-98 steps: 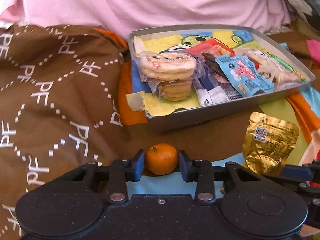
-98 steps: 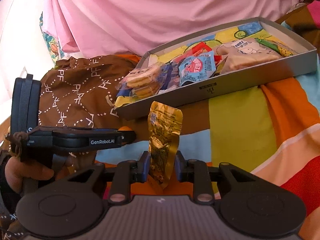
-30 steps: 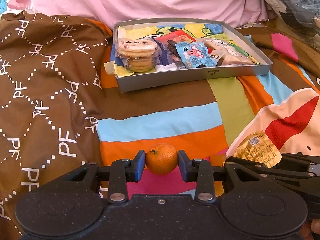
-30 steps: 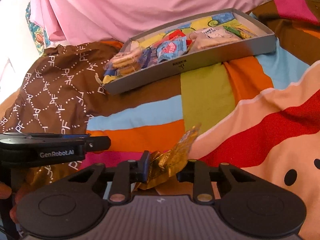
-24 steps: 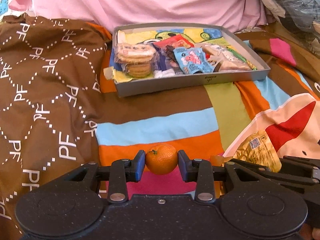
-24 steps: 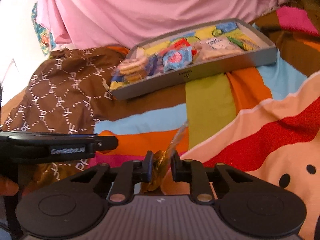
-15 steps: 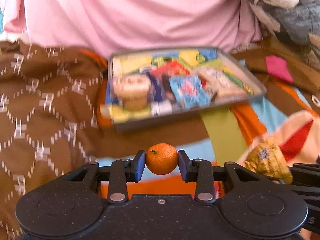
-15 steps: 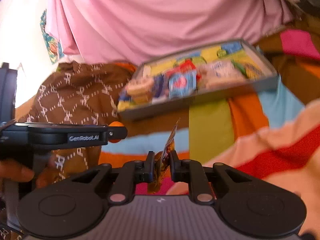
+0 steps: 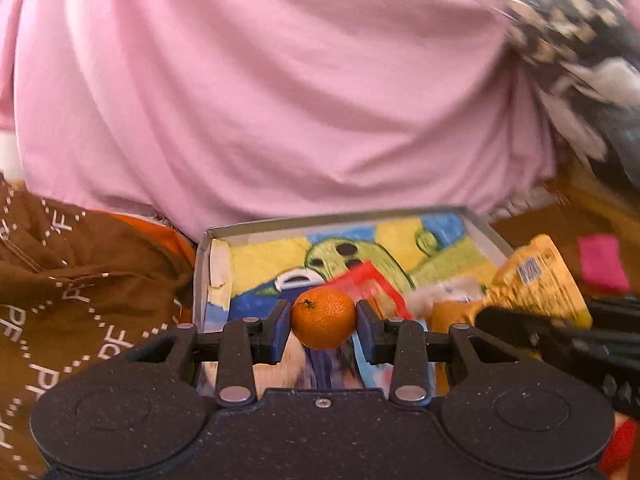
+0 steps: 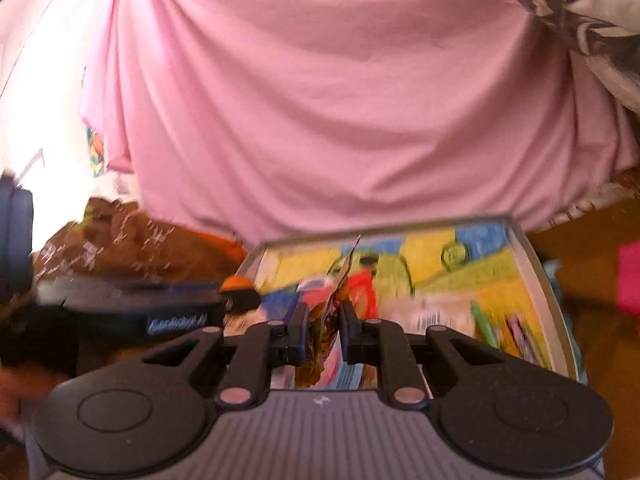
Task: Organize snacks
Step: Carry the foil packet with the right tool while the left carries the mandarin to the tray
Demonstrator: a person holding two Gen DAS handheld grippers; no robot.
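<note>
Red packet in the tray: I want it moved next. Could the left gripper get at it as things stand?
Probably not yet. The left gripper is shut on the mandarin, so its fingers are full, though the red packet lies uncovered in the tray just ahead.

- mandarin [image 9: 323, 322]: small, orange, stem at 11 o'clock, raised over grey snack tray [image 9: 328, 219]
- gold foil snack packet [image 9: 538, 282]: crinkled, upright, at mandarin's 3 o'clock

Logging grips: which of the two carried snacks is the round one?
The mandarin, clamped by the left gripper. It is a round orange fruit; the right gripper pinches a flat gold packet.
</note>
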